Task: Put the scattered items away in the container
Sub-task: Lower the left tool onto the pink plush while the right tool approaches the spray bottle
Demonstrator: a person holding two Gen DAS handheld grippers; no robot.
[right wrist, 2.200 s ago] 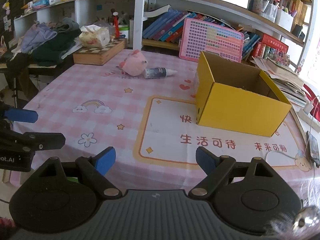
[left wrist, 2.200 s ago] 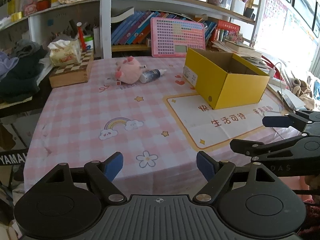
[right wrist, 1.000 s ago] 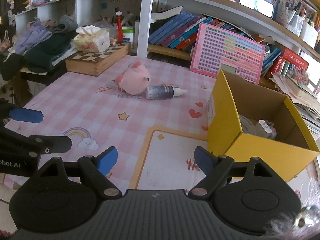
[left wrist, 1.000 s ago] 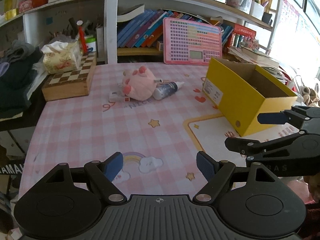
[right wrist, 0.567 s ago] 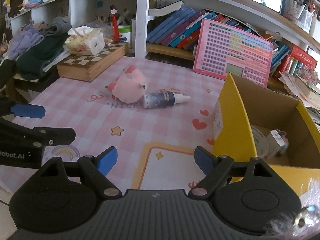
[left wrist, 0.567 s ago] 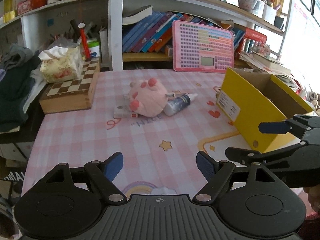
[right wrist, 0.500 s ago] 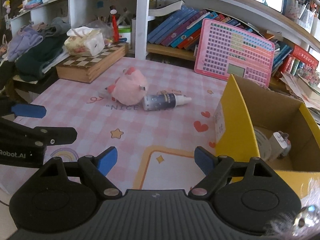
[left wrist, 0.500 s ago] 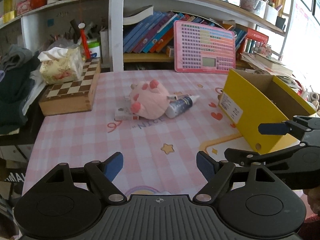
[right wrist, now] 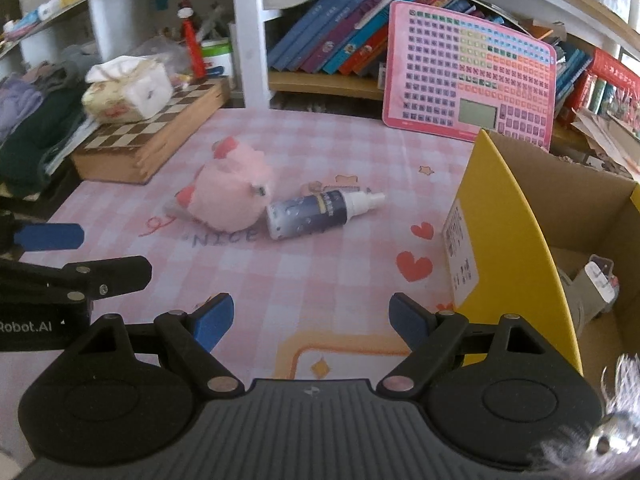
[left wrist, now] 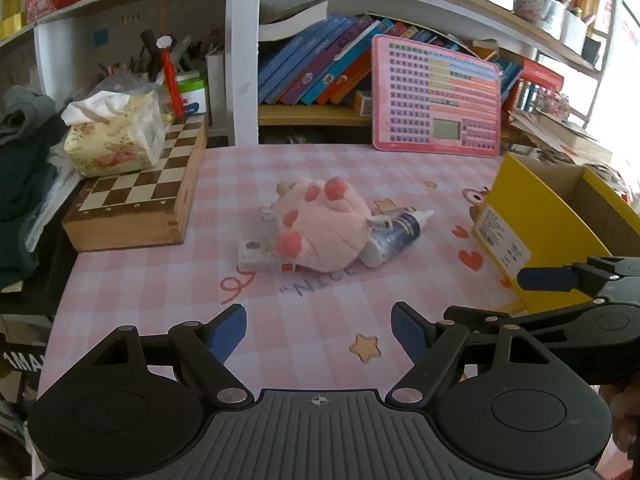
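A pink plush toy [left wrist: 324, 232] [right wrist: 232, 196] lies on the checked tablecloth, with a small flat white box [left wrist: 258, 256] at its left side and a dark spray bottle [left wrist: 394, 236] [right wrist: 316, 210] at its right. The yellow cardboard box [left wrist: 552, 236] [right wrist: 516, 248] stands to the right, holding a white charger [right wrist: 596, 280]. My left gripper [left wrist: 319, 334] is open and empty, short of the plush. My right gripper [right wrist: 310, 322] is open and empty too, short of the bottle, beside the box's near corner. Each gripper shows at the edge of the other's view.
A wooden chess box [left wrist: 140, 196] with a floral tissue pack [left wrist: 116, 136] on it sits at the back left. A pink keyboard toy [left wrist: 436, 96] leans on the bookshelf behind. Dark clothes [left wrist: 20, 168] pile at the left table edge.
Both grippers have moved forward over the table toward the plush and bottle, which now look larger and nearer. The yellow box has slid to the right edge of both views. Jaws unchanged.
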